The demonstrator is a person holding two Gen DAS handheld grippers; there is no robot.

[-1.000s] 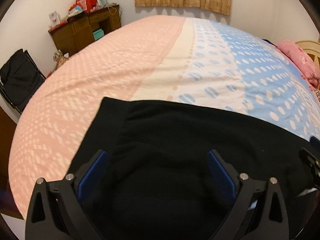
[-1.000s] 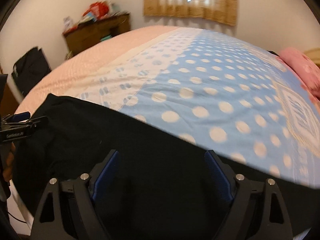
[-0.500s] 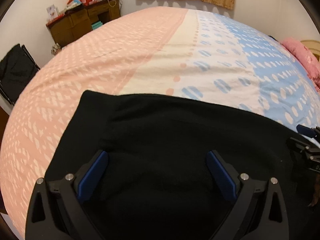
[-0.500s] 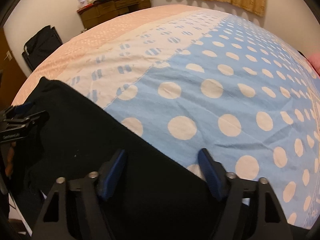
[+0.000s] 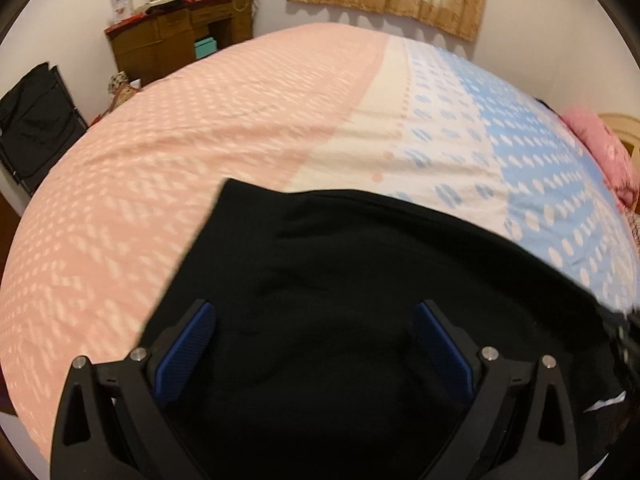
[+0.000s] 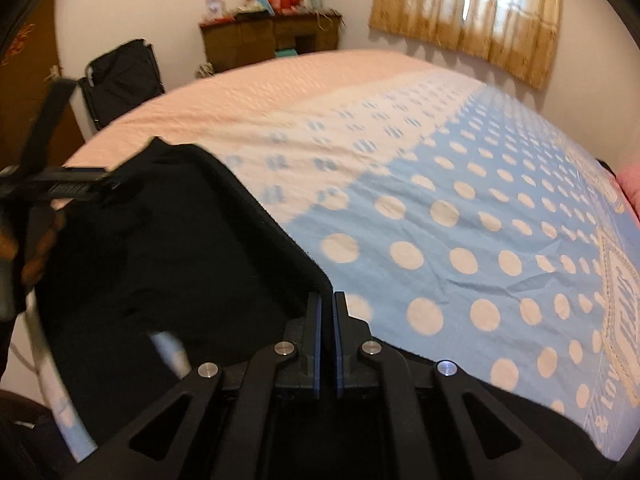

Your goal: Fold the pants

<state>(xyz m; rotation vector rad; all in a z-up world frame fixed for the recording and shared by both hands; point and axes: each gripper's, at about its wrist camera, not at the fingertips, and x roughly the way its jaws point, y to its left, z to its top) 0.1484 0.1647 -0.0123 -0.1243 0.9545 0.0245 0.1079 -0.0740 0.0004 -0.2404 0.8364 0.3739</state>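
With the black fabric pants [image 5: 360,280] spread on the pink, cream and blue dotted bedsheet [image 5: 240,120], the right gripper [image 6: 327,308] has pinched, apparently, their far hem, while the left gripper [image 5: 316,320] gapes wide above, needing its own hold before lifting the fold.

The bed [image 5: 248,128] has a cover that is pink on the left, cream in the middle and blue with white dots on the right. The black pants [image 5: 360,280] lie on its near edge, and a pink pillow [image 5: 604,152] lies at the far right.
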